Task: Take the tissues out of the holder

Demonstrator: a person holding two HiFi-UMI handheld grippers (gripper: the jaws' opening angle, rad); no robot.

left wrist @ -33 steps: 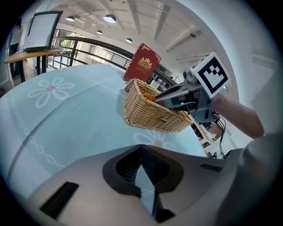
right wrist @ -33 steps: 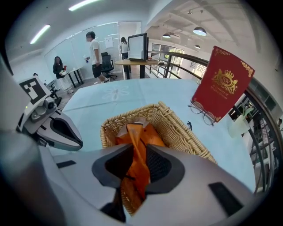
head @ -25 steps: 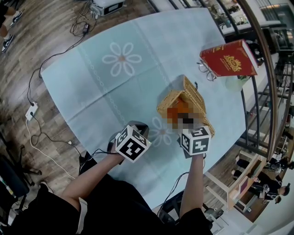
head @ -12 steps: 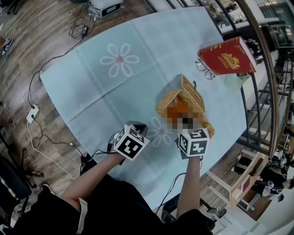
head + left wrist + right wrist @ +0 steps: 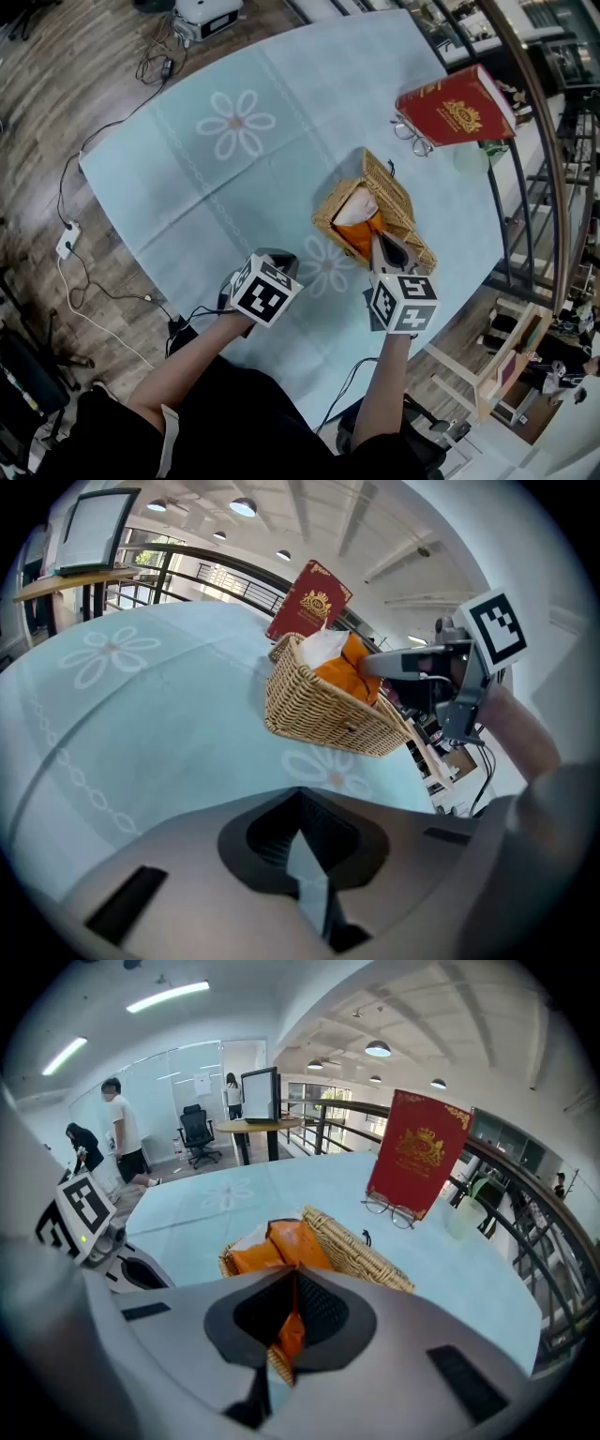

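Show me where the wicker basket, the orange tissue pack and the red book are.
wicker basket [image 5: 394, 199], head view, on its woven side wall.
orange tissue pack [image 5: 352, 234], head view, on the orange wrapper sticking out of the basket.
red book [image 5: 457, 108], head view, on its front cover.

Left gripper [image 5: 279, 257] jaws together, empty, angled down; right gripper [image 5: 379, 240] clamped on orange tissue pack [image 5: 357, 243].
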